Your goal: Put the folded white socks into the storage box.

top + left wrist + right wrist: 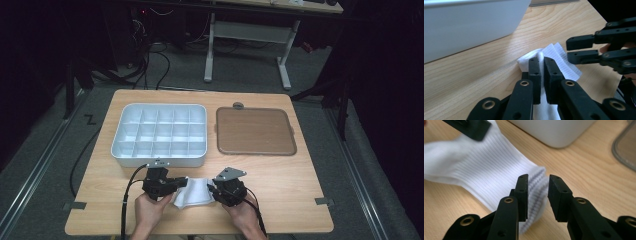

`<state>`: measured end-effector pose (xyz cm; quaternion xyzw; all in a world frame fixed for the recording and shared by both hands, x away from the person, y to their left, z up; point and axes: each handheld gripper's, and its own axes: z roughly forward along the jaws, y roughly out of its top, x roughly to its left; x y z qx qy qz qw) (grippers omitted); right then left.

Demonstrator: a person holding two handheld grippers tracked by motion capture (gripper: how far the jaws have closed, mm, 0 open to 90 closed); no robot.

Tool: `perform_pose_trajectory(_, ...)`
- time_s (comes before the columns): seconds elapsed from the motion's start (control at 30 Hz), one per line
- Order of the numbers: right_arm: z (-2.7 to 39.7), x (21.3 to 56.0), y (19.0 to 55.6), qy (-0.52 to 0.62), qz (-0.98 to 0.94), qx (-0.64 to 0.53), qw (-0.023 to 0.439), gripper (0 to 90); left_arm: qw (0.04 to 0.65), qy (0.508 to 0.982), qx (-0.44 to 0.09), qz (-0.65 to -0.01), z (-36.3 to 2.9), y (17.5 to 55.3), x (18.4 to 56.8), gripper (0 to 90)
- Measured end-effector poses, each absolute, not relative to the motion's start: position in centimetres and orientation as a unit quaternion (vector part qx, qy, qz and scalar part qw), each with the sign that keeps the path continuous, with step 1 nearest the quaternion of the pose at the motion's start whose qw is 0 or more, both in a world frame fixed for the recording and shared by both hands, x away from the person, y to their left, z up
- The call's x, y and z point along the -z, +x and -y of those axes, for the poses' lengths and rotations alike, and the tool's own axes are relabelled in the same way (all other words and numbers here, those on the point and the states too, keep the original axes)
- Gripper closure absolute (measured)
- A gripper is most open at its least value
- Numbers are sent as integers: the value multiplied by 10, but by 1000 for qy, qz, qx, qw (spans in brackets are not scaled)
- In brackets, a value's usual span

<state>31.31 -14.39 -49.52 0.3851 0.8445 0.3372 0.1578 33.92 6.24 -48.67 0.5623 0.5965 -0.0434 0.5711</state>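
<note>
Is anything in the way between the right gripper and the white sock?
No. The white sock has its ribbed edge right between the right gripper's open fingers, nothing blocking. The left gripper pinches its other end.

A lab or test room, and I work at its one lit spot.

My wooden desk point(300, 185) stands on grey carpet point(45, 150) in a darkened room; black cables point(150, 65) trail across the floor behind it, a white-legged table frame point(247, 32) stands beyond, and grey tape marks point(74, 205) sit on my desk's edges.
</note>
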Motion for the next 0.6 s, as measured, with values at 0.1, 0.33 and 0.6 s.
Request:
perform_pose_trajectory(0.1,145,505,315,393,-846,-329,147,712,572,563,45,-596,-62,339,486,854)
perform_pose_trajectory(0.33,143,515,320,390,-851,-324,136,763,575,559,49,-596,-61,339,484,854)
perform_pose_trajectory(0.6,135,514,322,377,-861,-315,131,776,580,560,56,-588,-57,339,479,854)
